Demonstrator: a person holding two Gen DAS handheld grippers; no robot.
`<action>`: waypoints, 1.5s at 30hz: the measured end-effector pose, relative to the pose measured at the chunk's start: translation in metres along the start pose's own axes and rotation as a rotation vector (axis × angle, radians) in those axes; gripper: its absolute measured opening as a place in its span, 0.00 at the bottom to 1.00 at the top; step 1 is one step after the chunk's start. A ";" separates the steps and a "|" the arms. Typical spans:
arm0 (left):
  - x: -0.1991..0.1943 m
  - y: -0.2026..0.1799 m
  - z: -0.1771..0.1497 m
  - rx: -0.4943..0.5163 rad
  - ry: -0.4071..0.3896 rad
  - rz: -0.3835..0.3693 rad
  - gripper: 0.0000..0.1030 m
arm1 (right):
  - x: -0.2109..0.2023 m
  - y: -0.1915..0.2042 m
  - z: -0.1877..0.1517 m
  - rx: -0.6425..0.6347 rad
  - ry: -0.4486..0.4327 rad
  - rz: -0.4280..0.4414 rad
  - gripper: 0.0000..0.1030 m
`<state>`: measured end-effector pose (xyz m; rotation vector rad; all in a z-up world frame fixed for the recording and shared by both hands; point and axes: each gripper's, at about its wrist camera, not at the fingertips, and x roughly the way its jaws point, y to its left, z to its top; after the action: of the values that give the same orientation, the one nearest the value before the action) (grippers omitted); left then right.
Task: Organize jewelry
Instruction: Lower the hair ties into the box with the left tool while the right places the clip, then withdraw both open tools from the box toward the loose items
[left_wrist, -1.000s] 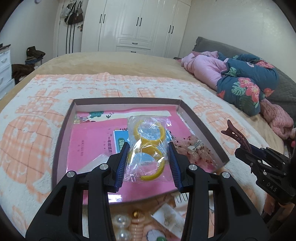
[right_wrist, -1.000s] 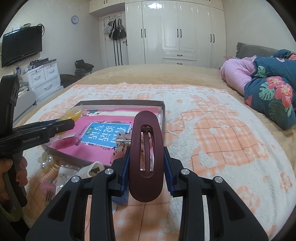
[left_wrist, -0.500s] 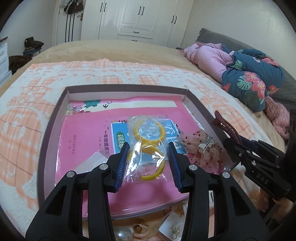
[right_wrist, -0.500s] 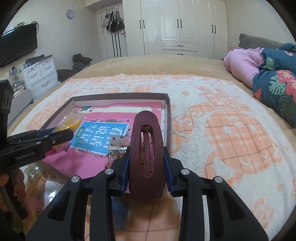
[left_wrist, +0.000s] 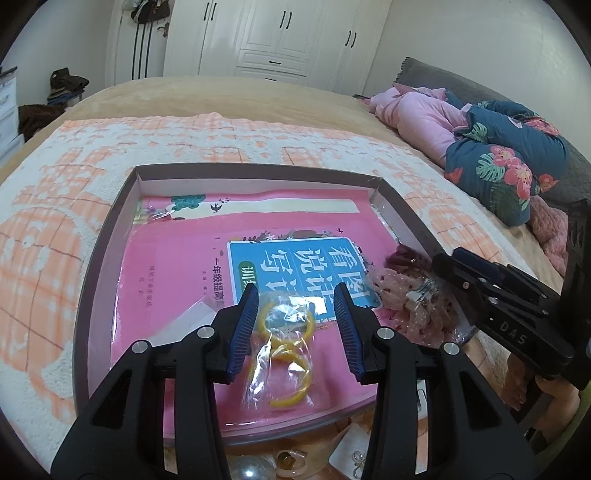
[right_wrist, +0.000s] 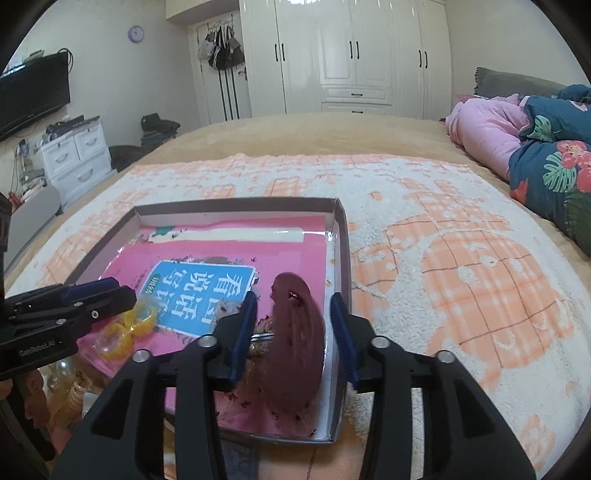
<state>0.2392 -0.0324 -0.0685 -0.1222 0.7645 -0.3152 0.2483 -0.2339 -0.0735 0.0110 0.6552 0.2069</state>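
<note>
Over the box (right_wrist: 341, 236), right gripper (right_wrist: 293, 325) jaws open, freeing the hair claw (right_wrist: 295, 347).

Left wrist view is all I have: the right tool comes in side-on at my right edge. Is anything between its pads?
Observer: Yes. A dark red hair claw sits between the pads of the right tool; it looks blurred.
Operator: Is it gripped?
Observer: No. There is a gap on each side of it, and the jaws are opening.
Operator: Where would it land?
Observer: Probably in the box. The claw is over its near right corner, just inside the right wall.
</note>
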 end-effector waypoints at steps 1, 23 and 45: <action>-0.001 0.000 0.000 -0.002 -0.003 0.001 0.33 | -0.002 -0.001 0.000 0.003 -0.006 0.001 0.47; -0.056 0.010 0.001 -0.035 -0.127 0.028 0.62 | -0.049 0.001 -0.012 0.007 -0.089 -0.014 0.79; -0.103 0.014 -0.015 -0.072 -0.215 0.053 0.89 | -0.082 0.031 -0.041 -0.065 -0.092 0.023 0.83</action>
<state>0.1621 0.0140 -0.0141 -0.2004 0.5656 -0.2199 0.1545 -0.2221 -0.0539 -0.0338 0.5567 0.2484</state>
